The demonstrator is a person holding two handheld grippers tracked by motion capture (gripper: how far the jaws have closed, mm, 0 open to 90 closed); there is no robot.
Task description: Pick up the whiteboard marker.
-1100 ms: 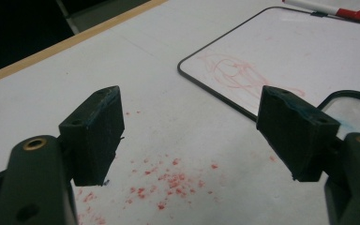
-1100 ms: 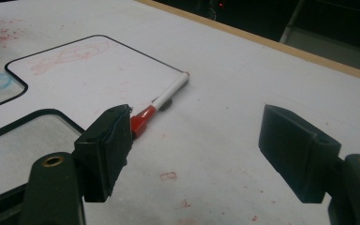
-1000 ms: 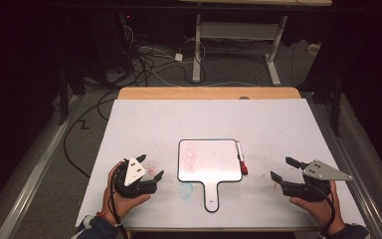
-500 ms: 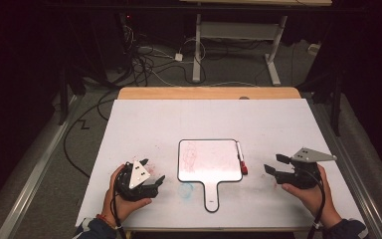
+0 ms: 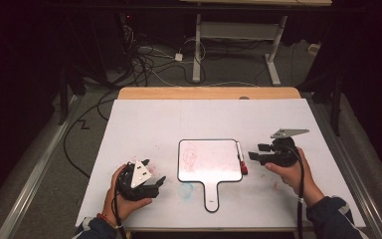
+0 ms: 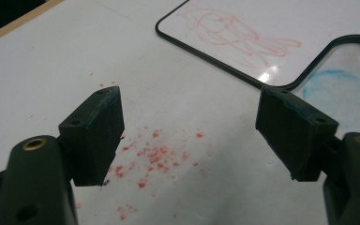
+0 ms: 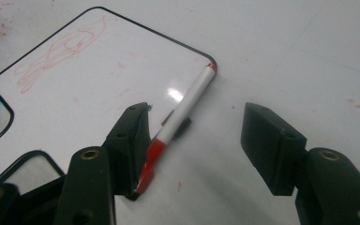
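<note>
1. Reaching in level from the right, the right gripper (image 5: 255, 155) is narrowing its jaws around the red-capped marker (image 7: 180, 117), pads not yet pressing.
2. Resting low at the near left, the left gripper (image 5: 155, 175) is keeping its jaws spread, empty.
3. Lying along the whiteboard's (image 5: 210, 160) right edge, the marker is sitting on the white table (image 5: 154, 119).
4. Trailing beyond, cables (image 5: 144, 59) are crossing a dark floor.
</note>
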